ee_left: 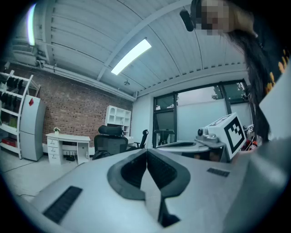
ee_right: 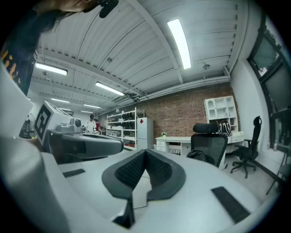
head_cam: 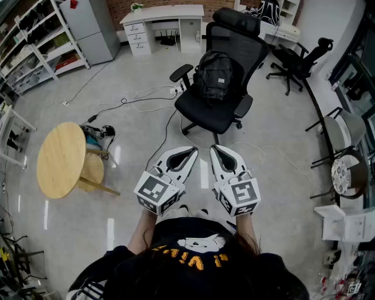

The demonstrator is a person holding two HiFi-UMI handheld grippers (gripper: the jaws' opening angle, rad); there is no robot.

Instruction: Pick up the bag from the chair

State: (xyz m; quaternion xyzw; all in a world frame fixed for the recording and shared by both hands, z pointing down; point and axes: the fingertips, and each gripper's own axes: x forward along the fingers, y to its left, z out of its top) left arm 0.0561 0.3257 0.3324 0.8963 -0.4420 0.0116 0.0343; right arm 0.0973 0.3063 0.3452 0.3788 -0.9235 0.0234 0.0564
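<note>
Bag [head_cam: 214,76]: propped against backrest of far chair [head_cam: 205,114]. Left gripper [head_cam: 188,153], right gripper [head_cam: 217,151]: near, jaws closed and empty, likely pre-approach.

bag [head_cam: 214,76] on chair [head_cam: 206,112], desk [head_cam: 164,13] bhd, table [head_cam: 60,159] L

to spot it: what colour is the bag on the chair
The bag is black, clearest in head view.

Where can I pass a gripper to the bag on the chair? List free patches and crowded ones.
Free: the chair seat in front of the bag; floor between the round table and the chair. Crowded: cables left of the chair; armrests flank the bag.
</note>
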